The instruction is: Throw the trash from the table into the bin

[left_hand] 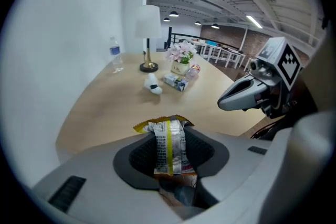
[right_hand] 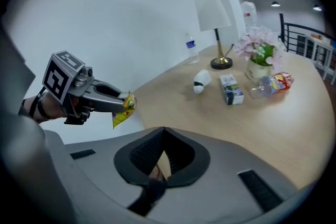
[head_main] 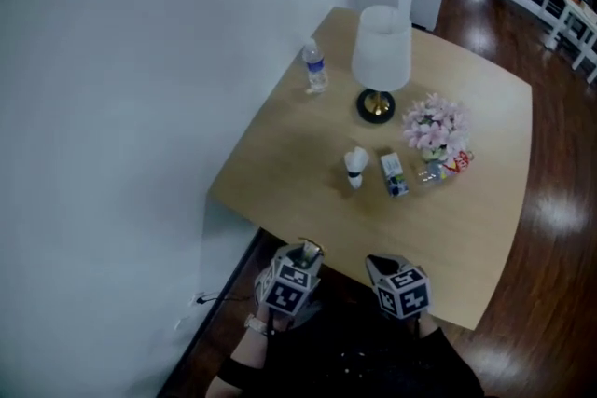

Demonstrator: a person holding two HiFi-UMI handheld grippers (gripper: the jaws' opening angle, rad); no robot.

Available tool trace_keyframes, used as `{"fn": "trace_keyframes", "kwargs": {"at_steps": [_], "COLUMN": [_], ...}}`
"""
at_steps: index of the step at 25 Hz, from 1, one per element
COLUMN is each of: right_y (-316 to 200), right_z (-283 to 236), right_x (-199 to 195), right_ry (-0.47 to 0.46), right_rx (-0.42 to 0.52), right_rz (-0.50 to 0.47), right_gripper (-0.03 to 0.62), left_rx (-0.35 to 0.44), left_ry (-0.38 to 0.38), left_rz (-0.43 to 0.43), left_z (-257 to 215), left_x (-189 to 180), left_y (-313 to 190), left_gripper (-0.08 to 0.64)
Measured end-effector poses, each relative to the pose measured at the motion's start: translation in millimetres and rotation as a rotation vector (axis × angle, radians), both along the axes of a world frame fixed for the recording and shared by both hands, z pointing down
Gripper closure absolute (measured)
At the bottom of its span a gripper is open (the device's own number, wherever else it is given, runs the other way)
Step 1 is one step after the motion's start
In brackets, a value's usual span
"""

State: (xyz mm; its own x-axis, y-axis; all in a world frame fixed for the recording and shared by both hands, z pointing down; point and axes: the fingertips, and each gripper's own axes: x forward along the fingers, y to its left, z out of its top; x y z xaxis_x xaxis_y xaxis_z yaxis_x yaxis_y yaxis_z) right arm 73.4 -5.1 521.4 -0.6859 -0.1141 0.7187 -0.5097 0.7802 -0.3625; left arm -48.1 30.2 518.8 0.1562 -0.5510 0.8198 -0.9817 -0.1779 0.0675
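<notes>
My left gripper (head_main: 306, 252) hangs off the near edge of the wooden table (head_main: 289, 154), shut on a crumpled yellow and silver snack wrapper (left_hand: 169, 147) that sticks out past its pads. From the right gripper view the wrapper (right_hand: 124, 107) shows as a yellow flap at the left gripper's tip. My right gripper (head_main: 382, 266) hovers beside it, jaws shut with nothing between them (right_hand: 164, 131). On the table lie a crumpled white paper piece (head_main: 355, 166), a small carton (head_main: 394, 174) and a squashed plastic bottle with a red label (head_main: 446, 167). No bin is in view.
A white-shaded lamp (head_main: 381, 51), a water bottle (head_main: 315, 67) and a pot of pink flowers (head_main: 435, 126) stand on the table. A white wall runs along the left. Dark wood floor lies to the right, with railings far back.
</notes>
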Motion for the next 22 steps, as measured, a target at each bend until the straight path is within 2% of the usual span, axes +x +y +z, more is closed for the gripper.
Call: {"fn": "trace_keyframes", "kwargs": {"at_steps": [7, 12, 18, 22], "right_y": [47.1, 81.4, 117.7, 134.1], "right_z": [8.6, 17.9, 27.6, 48.1], "right_x": [-77.3, -131.0, -163.8, -179.1], "right_ry": [0.027, 0.031, 0.067, 0.105], "right_rx": [-0.016, -0.009, -0.03, -0.048], "right_rz": [-0.235, -0.389, -0.499, -0.522], "right_gripper": [0.586, 0.586, 0.586, 0.586], "left_rx": [-0.046, -0.064, -0.1, -0.121], "left_ry": [0.016, 0.036, 0.069, 0.1], "left_rz": [-0.224, -0.365, -0.476, -0.493], "left_z": [26.3, 48.2, 80.3, 138.1], "left_x": [-74.8, -109.7, -139.2, -155.3], "left_y": [77.5, 126.8, 164.2, 171.7], "left_gripper": [0.417, 0.417, 0.417, 0.417]}}
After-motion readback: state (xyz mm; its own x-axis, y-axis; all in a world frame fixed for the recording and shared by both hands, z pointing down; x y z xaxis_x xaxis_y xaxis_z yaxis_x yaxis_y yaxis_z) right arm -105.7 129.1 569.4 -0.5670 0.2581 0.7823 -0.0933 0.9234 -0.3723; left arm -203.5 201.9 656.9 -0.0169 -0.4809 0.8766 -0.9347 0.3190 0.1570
